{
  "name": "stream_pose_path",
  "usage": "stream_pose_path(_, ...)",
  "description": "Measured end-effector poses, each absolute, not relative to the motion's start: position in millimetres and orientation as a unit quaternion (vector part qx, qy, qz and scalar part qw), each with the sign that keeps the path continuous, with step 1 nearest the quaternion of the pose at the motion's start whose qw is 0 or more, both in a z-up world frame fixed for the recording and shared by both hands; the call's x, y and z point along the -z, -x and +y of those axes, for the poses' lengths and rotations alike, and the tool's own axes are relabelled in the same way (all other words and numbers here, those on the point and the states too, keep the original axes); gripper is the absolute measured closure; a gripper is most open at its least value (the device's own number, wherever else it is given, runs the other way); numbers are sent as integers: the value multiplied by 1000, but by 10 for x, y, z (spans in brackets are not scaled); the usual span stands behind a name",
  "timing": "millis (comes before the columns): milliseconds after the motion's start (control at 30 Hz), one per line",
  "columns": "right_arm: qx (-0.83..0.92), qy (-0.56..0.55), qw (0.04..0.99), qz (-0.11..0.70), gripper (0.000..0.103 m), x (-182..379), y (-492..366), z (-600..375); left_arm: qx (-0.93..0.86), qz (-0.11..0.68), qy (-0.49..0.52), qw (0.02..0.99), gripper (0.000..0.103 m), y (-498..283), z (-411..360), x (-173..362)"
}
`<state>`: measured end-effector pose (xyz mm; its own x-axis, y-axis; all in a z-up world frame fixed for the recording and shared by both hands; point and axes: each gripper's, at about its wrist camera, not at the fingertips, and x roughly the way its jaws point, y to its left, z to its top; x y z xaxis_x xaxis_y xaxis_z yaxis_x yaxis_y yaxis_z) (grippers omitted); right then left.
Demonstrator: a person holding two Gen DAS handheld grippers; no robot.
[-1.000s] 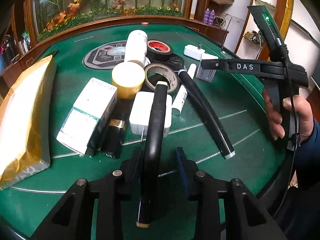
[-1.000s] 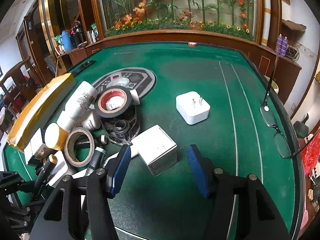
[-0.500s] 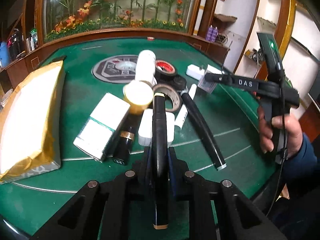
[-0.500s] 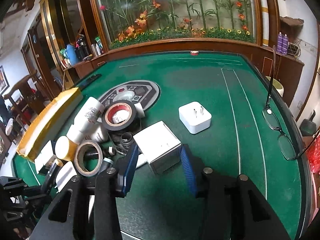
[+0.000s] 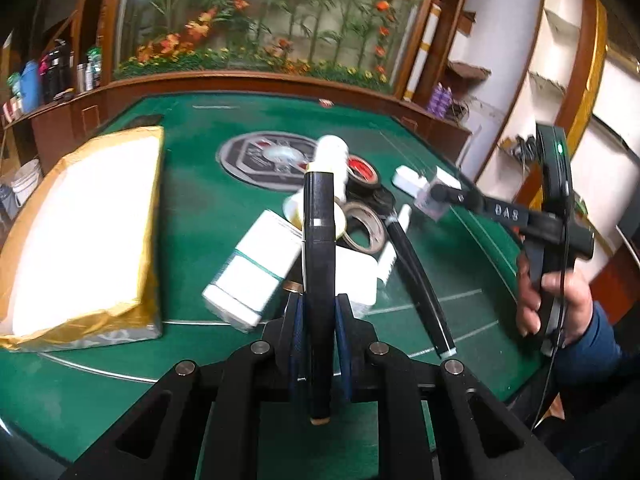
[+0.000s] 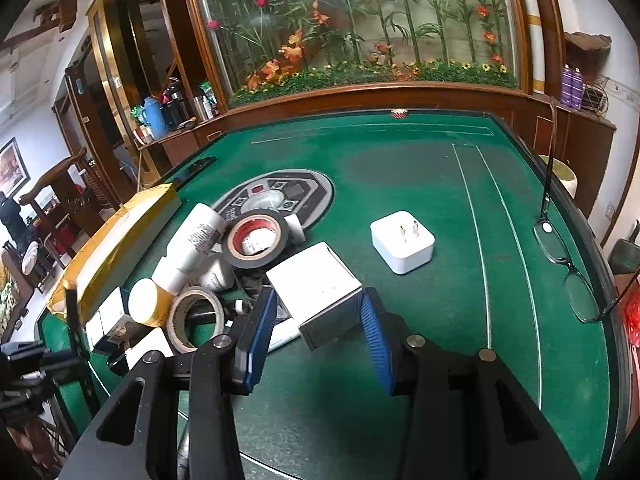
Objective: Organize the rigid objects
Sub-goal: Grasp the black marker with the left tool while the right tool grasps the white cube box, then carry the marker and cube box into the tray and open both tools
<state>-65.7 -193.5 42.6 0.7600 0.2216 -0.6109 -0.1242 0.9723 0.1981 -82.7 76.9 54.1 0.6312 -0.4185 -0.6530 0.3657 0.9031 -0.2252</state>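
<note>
My left gripper (image 5: 318, 312) is shut on a long black tube (image 5: 318, 216), which stands lifted above the pile and points away from me. My right gripper (image 6: 318, 300) is shut on a small white box (image 6: 312, 276) with grey sides, its blue pads pressing on both flanks. The box sits at the near edge of a heap of objects on the green felt table (image 6: 400, 160). In the left wrist view, the right gripper (image 5: 440, 194) reaches in from the right, held by a person's hand (image 5: 560, 292).
The heap holds a red-cored black tape roll (image 6: 256, 238), a brown tape roll (image 6: 196, 316), a white bottle (image 6: 196, 240), a yellow jar (image 6: 146, 302), a white-green carton (image 5: 256, 264) and a second black tube (image 5: 416, 276). A gold-wrapped package (image 5: 80, 232) lies left; a white plug (image 6: 402, 240) and glasses (image 6: 568, 264) lie right.
My left gripper closed on the black tube and raised it off the pile. My right gripper narrowed onto the white box and stayed in place.
</note>
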Motion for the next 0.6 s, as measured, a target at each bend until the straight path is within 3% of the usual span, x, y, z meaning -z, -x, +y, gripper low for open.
stream_pose_path(600, -200, -38, 930, 307, 61, -862, 951, -1113, 150, 288, 97, 941, 87, 1172, 1695, -961)
